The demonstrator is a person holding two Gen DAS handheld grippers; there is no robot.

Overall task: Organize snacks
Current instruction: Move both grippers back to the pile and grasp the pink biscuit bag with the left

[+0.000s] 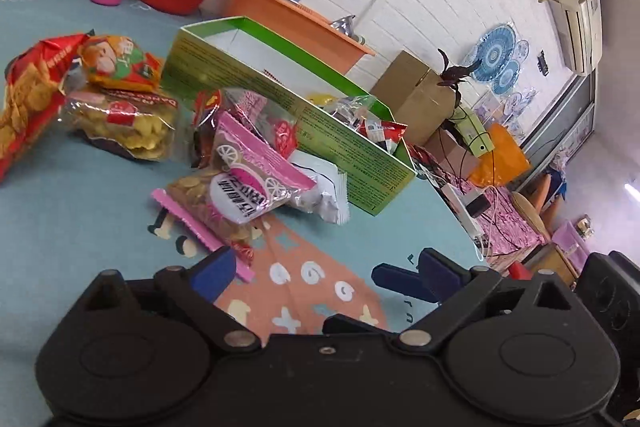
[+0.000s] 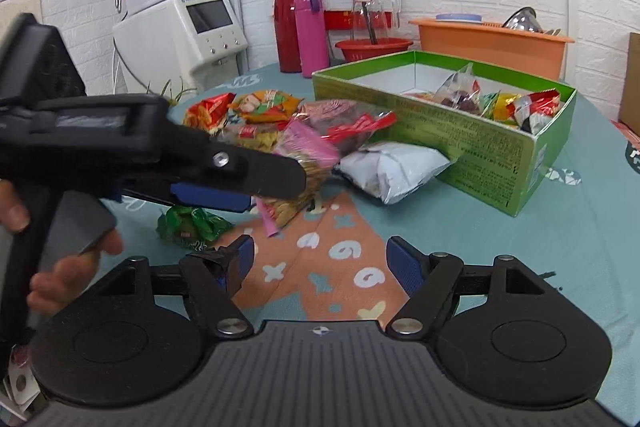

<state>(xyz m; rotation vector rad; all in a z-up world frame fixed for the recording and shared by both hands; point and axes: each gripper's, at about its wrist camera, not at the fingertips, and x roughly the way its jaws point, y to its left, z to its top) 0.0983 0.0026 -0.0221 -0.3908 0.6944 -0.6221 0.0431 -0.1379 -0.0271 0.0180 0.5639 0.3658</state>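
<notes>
A green cardboard box (image 1: pixel 248 83) (image 2: pixel 472 143) stands on the table and holds several small wrapped snacks (image 2: pixel 516 103). A pile of loose snack bags lies beside it: a pink bag of coin biscuits (image 1: pixel 240 183) (image 2: pixel 308 155), a white packet (image 1: pixel 320 191) (image 2: pixel 392 167), a yellow chip bag (image 1: pixel 128 127) and red bags (image 1: pixel 28 99). A green candy (image 2: pixel 192 223) lies apart. My left gripper (image 1: pixel 324 275) is open just short of the pink bag; it shows in the right wrist view (image 2: pixel 248 183). My right gripper (image 2: pixel 320 263) is open and empty over the tablecloth.
A red flask (image 2: pixel 290 23), a pink bottle (image 2: pixel 312 31), a red bowl (image 2: pixel 374 49) and an orange basin (image 2: pixel 492 43) stand at the back of the table. The table's edge runs to the right of the box (image 1: pixel 452 215). A white appliance (image 2: pixel 180 27) stands at the left.
</notes>
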